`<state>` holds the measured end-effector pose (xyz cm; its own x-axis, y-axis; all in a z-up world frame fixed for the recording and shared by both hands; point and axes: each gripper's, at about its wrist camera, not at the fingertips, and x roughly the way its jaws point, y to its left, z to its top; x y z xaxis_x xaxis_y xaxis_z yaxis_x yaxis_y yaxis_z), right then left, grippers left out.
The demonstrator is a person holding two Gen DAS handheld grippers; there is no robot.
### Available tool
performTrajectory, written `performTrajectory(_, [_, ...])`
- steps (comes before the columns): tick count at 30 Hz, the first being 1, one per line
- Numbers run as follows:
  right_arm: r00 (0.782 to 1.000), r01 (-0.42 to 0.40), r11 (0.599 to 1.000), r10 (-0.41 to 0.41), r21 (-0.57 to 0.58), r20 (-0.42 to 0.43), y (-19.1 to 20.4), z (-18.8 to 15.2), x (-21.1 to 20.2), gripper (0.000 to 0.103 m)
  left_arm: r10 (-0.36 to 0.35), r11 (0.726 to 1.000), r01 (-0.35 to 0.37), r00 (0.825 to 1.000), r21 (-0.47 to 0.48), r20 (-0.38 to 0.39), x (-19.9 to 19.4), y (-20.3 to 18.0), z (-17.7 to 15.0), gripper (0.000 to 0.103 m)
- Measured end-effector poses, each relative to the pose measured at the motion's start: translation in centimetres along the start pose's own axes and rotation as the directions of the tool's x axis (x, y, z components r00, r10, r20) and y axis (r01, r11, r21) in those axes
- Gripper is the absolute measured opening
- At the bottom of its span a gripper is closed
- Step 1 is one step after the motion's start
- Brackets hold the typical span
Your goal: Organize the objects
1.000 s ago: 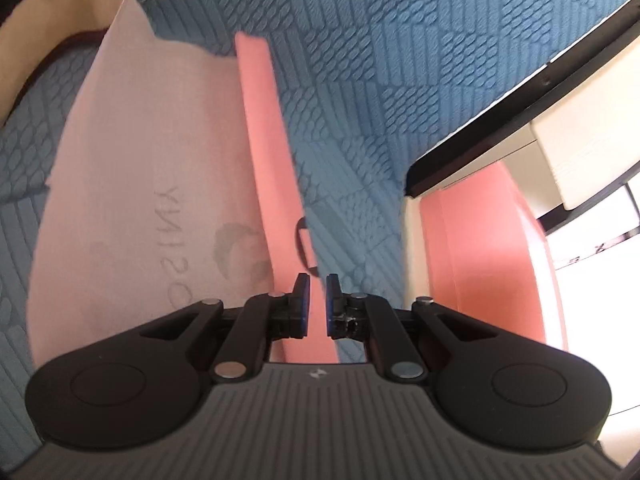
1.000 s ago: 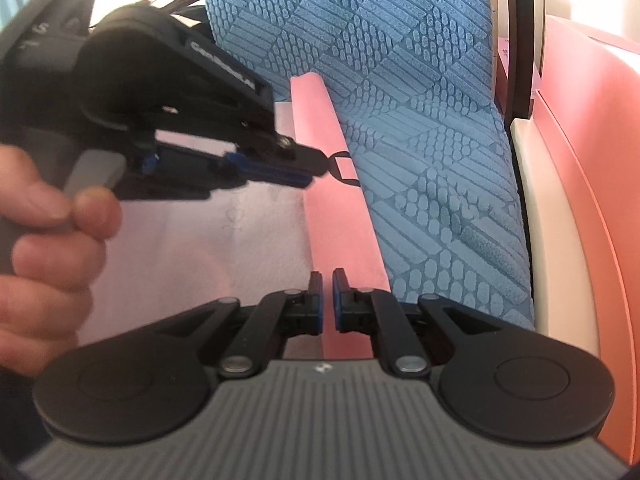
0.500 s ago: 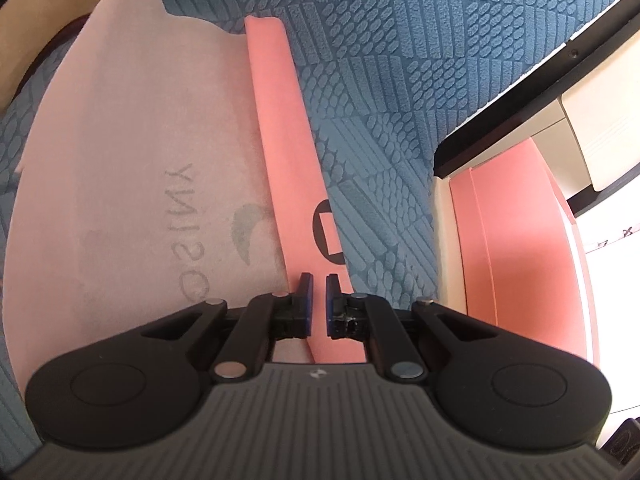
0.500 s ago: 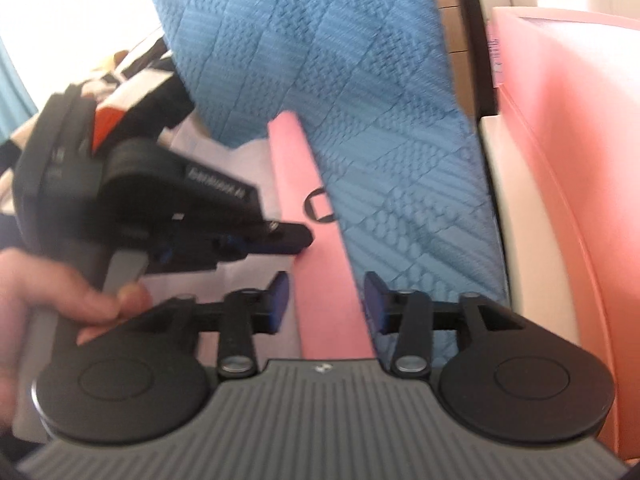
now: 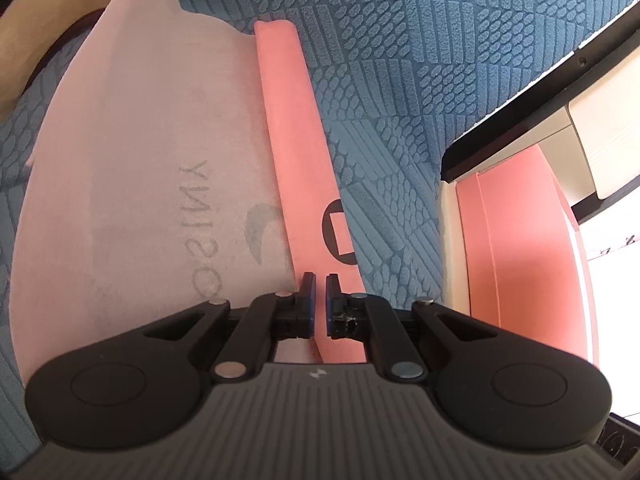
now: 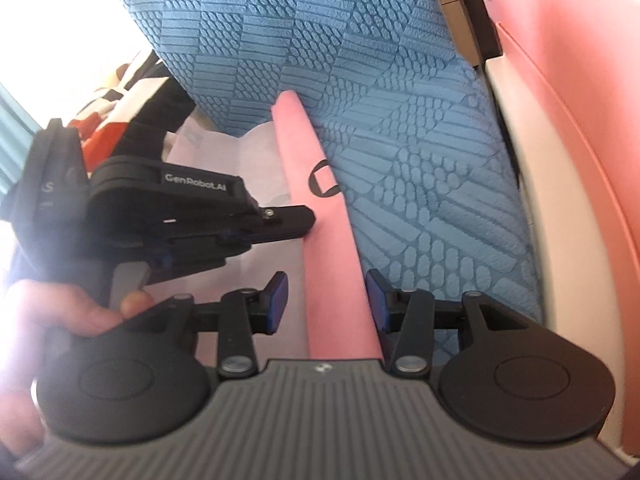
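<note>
- left gripper [image 5: 320,280]: jaws nearly together, only a thin slit between the blue pads; pinching the near end of the pink strip [image 5: 294,132], or so it looks from the left wrist view
- same gripper from the right wrist view [image 6: 308,218]: tips sit at the strip's left edge; whether they truly clamp it, cannot tell for sure from here
- hand [image 6: 68,316] wraps the left gripper's handle, finger on the grey trigger
- right gripper [image 6: 326,294]: jaws apart, released; pink strip runs up between the pads, neither pad pressing it
- pink strip: long, narrow, rolled or folded edge, lies on the blue textured fabric [image 5: 400,80], running away from both grippers; black ring-shaped mark [image 5: 338,236] printed on it near the left gripper
- pale tissue-like sheet [image 5: 140,160] joins the strip's left side, faint mirrored lettering showing through
- pink box [image 5: 516,240] well right of the strip, beside a cream rim and a dark bar
- red, white and black item [image 6: 120,104] at far left of right wrist view, blurred
</note>
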<state>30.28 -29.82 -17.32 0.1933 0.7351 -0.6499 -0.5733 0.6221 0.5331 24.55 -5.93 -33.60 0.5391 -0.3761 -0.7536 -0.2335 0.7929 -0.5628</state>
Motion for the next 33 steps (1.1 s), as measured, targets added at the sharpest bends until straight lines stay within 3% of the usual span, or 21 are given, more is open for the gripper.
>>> performTrajectory(5, [0.998,-0.053,0.999,0.054,-0.005,0.031,0.5,-0.3,-0.4,0.04,-0.015,0.999,0.015,1.0,-0.029,0.001,-0.2,0.4,0.0,0.007])
performTrajectory(8, [0.999,-0.017,0.998,0.02,-0.059,0.046,1.3,-0.4,-0.1,0.014,-0.022,0.998,0.023,1.0,-0.057,0.018,-0.4,0.7,0.1,0.007])
performTrajectory(10, [0.998,0.029,0.995,-0.024,-0.098,0.06,1.9,-0.5,0.0,0.008,-0.024,0.998,0.028,0.998,-0.064,0.052,-0.7,0.7,0.1,0.008])
performTrajectory(14, [0.987,0.108,0.976,-0.083,-0.189,0.138,3.1,-0.6,-1.1,0.006,-0.09,0.993,0.096,0.992,-0.066,0.083,-1.2,0.2,0.2,0.008])
performTrajectory(20, [0.972,0.2,0.95,-0.161,-0.239,0.173,3.3,-0.7,-2.0,0.006,-0.156,0.986,0.16,0.985,-0.051,0.068,-0.8,-1.4,-0.2,0.009])
performTrajectory(22, [0.966,0.225,0.939,-0.179,-0.261,0.188,3.4,-0.7,-2.4,0.006,-0.169,0.983,0.172,0.984,-0.056,0.065,-0.6,-2.0,-0.4,0.016])
performTrajectory(24, [0.958,0.255,0.924,-0.202,-0.285,0.204,3.6,-0.7,-2.7,0.006,-0.173,0.982,0.177,0.983,-0.059,0.065,-0.2,-3.0,-0.4,0.033])
performTrajectory(26, [0.951,0.28,0.911,-0.222,-0.302,0.213,3.5,-0.7,-2.9,0.006,-0.193,0.979,0.196,0.979,-0.049,0.062,0.2,-3.7,-0.6,0.041])
performTrajectory(30, [0.942,0.311,0.888,-0.241,-0.34,0.232,3.6,-0.9,-3.4,0.005,-0.238,0.971,0.239,0.97,-0.021,0.043,0.6,-5.1,-1.0,0.042])
performTrajectory(33, [0.935,0.333,0.868,-0.256,-0.369,0.244,3.7,-1.1,-3.6,0.006,-0.201,0.98,0.2,0.979,0.025,0.042,0.8,-6.2,-1.2,0.041])
